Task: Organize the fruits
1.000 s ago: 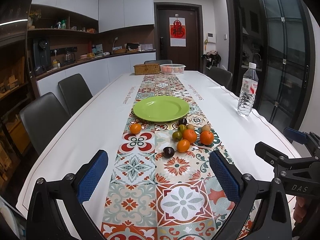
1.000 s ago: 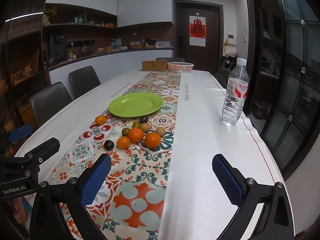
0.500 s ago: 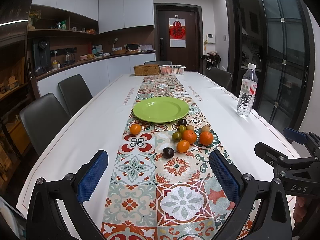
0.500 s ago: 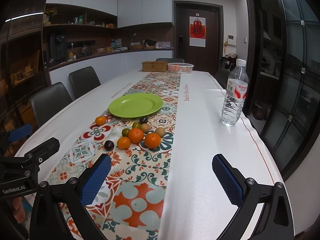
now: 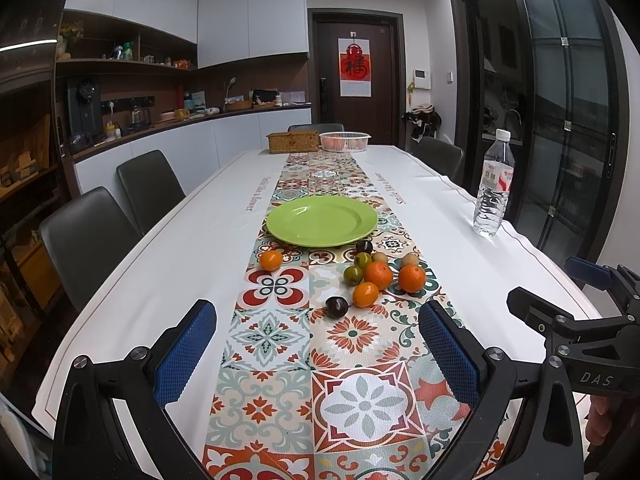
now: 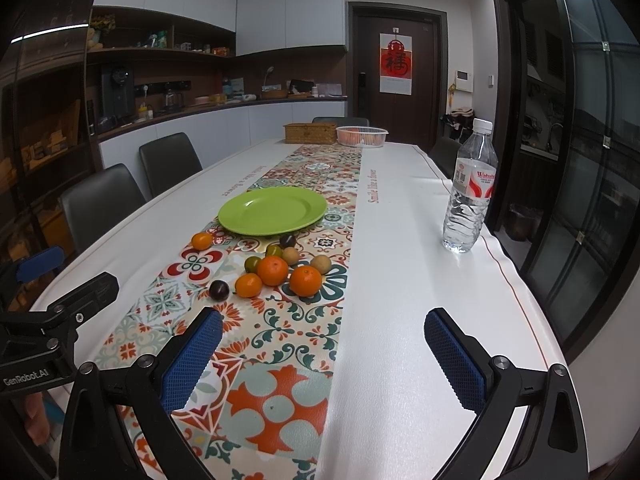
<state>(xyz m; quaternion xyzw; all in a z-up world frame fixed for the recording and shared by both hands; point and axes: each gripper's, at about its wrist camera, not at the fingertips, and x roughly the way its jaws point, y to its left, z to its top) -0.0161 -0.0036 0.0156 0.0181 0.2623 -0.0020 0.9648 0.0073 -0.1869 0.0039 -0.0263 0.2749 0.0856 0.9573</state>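
Note:
An empty green plate point(image 5: 322, 220) point(image 6: 273, 210) lies on the patterned runner. Just in front of it sits a cluster of small fruits: oranges point(image 5: 411, 278) point(image 6: 305, 280), a dark plum point(image 5: 336, 306) point(image 6: 219, 290), green ones point(image 5: 353, 275) and brownish ones point(image 6: 321, 263). One orange point(image 5: 271, 260) point(image 6: 202, 240) lies apart to the left. My left gripper point(image 5: 316, 350) is open near the table's front edge, short of the plum. My right gripper point(image 6: 322, 354) is open too, to the right of the fruits, with nothing between its fingers.
A water bottle point(image 5: 492, 186) point(image 6: 470, 188) stands near the right table edge. A wicker box point(image 5: 293, 142) and a white basket point(image 5: 344, 141) sit at the far end. Dark chairs point(image 5: 86, 236) line the left side. A hand point(image 5: 604, 426) shows at the right gripper.

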